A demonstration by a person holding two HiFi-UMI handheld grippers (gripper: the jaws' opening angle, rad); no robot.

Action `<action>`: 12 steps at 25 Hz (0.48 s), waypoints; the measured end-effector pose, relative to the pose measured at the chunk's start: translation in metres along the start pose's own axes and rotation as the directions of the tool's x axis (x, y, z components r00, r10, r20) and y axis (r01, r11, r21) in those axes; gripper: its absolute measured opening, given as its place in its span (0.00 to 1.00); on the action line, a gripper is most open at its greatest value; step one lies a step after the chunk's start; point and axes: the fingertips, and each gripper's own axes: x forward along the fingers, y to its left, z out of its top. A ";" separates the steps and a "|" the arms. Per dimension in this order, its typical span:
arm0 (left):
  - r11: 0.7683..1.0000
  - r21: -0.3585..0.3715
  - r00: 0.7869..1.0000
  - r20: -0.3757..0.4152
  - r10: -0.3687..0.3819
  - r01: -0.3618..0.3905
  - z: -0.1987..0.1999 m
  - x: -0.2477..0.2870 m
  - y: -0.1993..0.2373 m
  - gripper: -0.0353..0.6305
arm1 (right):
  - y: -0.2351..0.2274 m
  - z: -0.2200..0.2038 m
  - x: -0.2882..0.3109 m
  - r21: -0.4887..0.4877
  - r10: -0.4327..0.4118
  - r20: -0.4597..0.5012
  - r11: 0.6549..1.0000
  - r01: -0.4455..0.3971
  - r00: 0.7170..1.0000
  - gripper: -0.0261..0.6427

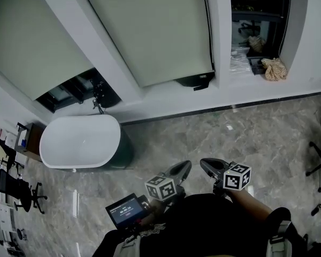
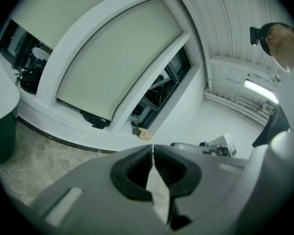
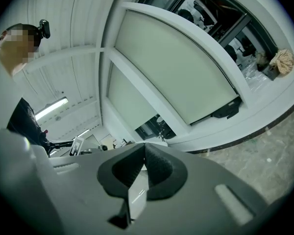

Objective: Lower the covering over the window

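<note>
- Low in the head view, close against the person's dark clothing, the left gripper (image 1: 181, 169) and the right gripper (image 1: 207, 166) sit side by side with their grey jaws pointing at the window wall.
- In each gripper view the ribbed black pads meet at their tips. Both pairs of jaws are closed, with nothing between them.
- The roller blind (image 1: 155, 31), a smooth pale-green sheet in a white frame, hangs flat and well ahead of the grippers. Its bottom edge stops just above the sill (image 1: 166, 98), leaving a dark strip.
- A second blind (image 1: 27, 42) of the same cloth hangs to its left, above a wider dark gap.
- The right-hand window bay (image 1: 257, 15) is bare dark glass. Its ledge holds a crumpled beige cloth (image 1: 274, 68) and some clear plastic (image 1: 238, 60).
- The floor (image 1: 246, 138) is glossy grey veined stone, and a white oval top (image 1: 80, 141) stands on it on a dark green base.
</note>
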 end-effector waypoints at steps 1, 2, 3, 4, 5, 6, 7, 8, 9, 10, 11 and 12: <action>1.000 0.000 1.000 -0.001 -0.006 0.006 0.002 -0.002 0.003 0.07 | 0.002 0.000 0.003 -0.002 -0.005 0.004 1.000 0.005 1.000 0.05; 1.000 -0.002 1.000 -0.003 -0.012 0.012 0.004 -0.003 0.006 0.07 | 0.003 0.000 0.007 -0.005 -0.009 0.007 1.000 0.009 1.000 0.05; 1.000 -0.005 1.000 -0.006 -0.019 0.019 0.004 -0.004 0.008 0.07 | 0.004 0.000 0.009 -0.008 -0.015 0.010 1.000 0.015 1.000 0.05; 1.000 -0.009 1.000 -0.012 -0.025 0.025 0.003 -0.004 0.011 0.07 | 0.004 -0.001 0.011 -0.009 -0.021 0.013 1.000 0.021 1.000 0.05; 0.999 -0.010 0.999 -0.018 -0.031 0.031 0.001 -0.005 0.012 0.07 | 0.005 -0.003 0.012 -0.010 -0.029 0.015 1.000 0.029 0.999 0.05; 0.999 -0.007 0.999 -0.024 -0.038 0.038 0.000 -0.006 0.012 0.07 | 0.006 -0.005 0.012 -0.012 -0.035 0.017 0.999 0.035 0.999 0.05; 0.999 -0.001 0.999 -0.029 -0.045 0.045 0.000 -0.006 0.012 0.07 | 0.007 -0.006 0.013 -0.016 -0.039 0.018 0.999 0.040 0.999 0.05; 0.999 0.005 0.998 -0.031 -0.051 0.051 0.001 -0.007 0.013 0.07 | 0.007 -0.007 0.015 -0.022 -0.044 0.018 0.999 0.044 0.999 0.05; 0.999 0.006 0.998 -0.032 -0.054 0.054 0.003 -0.006 0.015 0.07 | 0.007 -0.006 0.017 -0.023 -0.049 0.021 0.999 0.049 0.999 0.05; 0.998 0.002 0.998 -0.033 -0.055 0.055 0.003 -0.006 0.018 0.07 | 0.006 -0.005 0.018 -0.019 -0.054 0.024 0.998 0.055 0.998 0.05; 0.998 -0.002 0.998 -0.034 -0.057 0.057 0.004 -0.007 0.020 0.07 | 0.004 -0.005 0.019 -0.012 -0.059 0.027 0.998 0.060 0.998 0.05; 0.998 -0.003 0.998 -0.036 -0.059 0.059 0.004 -0.007 0.021 0.07 | 0.004 -0.005 0.020 -0.007 -0.063 0.029 0.998 0.064 0.998 0.05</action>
